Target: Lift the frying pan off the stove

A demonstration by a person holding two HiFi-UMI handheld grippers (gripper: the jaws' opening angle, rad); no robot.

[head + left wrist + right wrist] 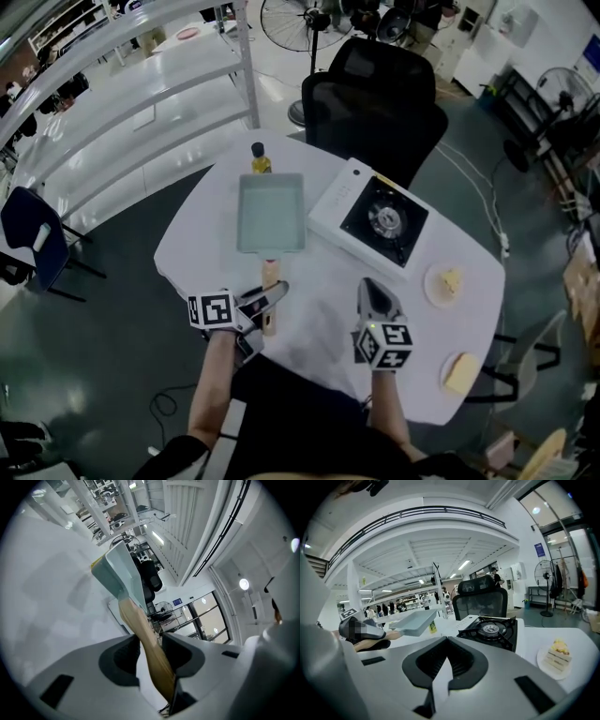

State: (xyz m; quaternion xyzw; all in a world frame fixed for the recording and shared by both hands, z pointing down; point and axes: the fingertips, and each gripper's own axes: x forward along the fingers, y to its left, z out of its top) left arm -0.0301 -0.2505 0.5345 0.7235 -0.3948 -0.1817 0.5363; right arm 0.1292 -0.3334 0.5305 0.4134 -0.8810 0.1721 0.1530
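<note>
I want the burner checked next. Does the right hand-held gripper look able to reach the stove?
Probably yes: the empty right hand-held gripper points at the stove across bare table; the left hand-held gripper holds the frying pan off to the side.

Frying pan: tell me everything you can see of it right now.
The frying pan is rectangular, shallow, pale grey-blue, metal by the look, and empty, with a light wooden handle. It is off the stove, to its left, in front of a small bottle. The left gripper is clamped on the handle; the pan looks tipped up.
</note>
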